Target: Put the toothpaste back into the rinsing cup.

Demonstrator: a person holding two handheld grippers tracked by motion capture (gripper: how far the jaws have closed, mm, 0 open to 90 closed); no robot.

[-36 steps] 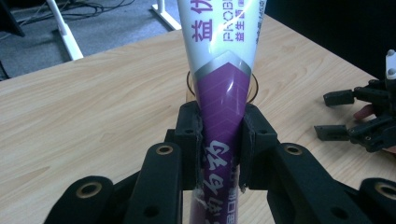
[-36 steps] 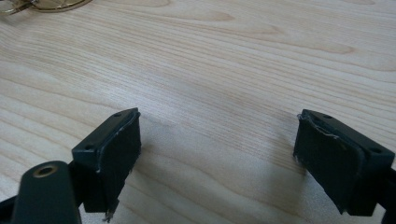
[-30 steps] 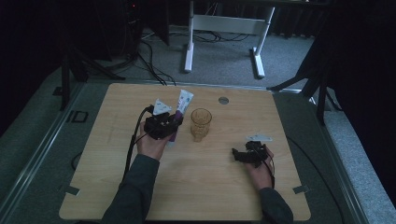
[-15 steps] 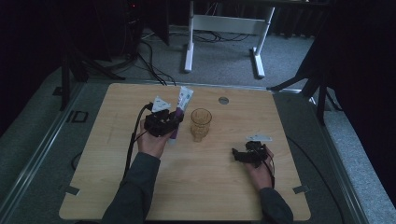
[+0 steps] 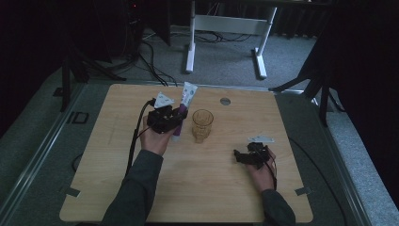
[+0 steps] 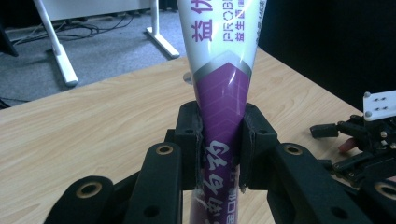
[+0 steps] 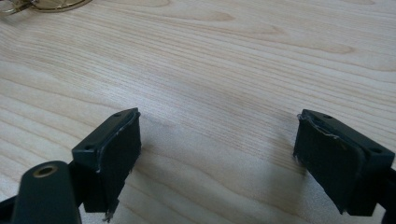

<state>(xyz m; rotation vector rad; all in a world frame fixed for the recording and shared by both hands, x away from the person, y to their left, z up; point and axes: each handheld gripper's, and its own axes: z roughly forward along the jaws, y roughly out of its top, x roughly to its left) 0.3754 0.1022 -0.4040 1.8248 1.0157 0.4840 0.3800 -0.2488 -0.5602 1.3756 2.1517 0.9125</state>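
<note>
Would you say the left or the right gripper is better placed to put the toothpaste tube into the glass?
Left, probably: the left gripper already clamps the white-and-purple toothpaste tube beside the amber glass cup; the right gripper rests open, farther off.

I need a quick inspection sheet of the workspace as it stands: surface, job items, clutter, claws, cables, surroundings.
Surface: wooden table, light grain, bare in front of the person.
Job's things: purple and white tube clamped in the left claw; amber glass upright beside it, mid-table.
Clutter: small round disc near the far edge.
Claws: left claw shut on the tube, held above the table; right claw open, jaws wide apart, low over bare wood.
Cables: black cable trails from the left claw toward the person.
Surroundings: grey floor, white desk frame behind the table, dark backdrop.
</note>
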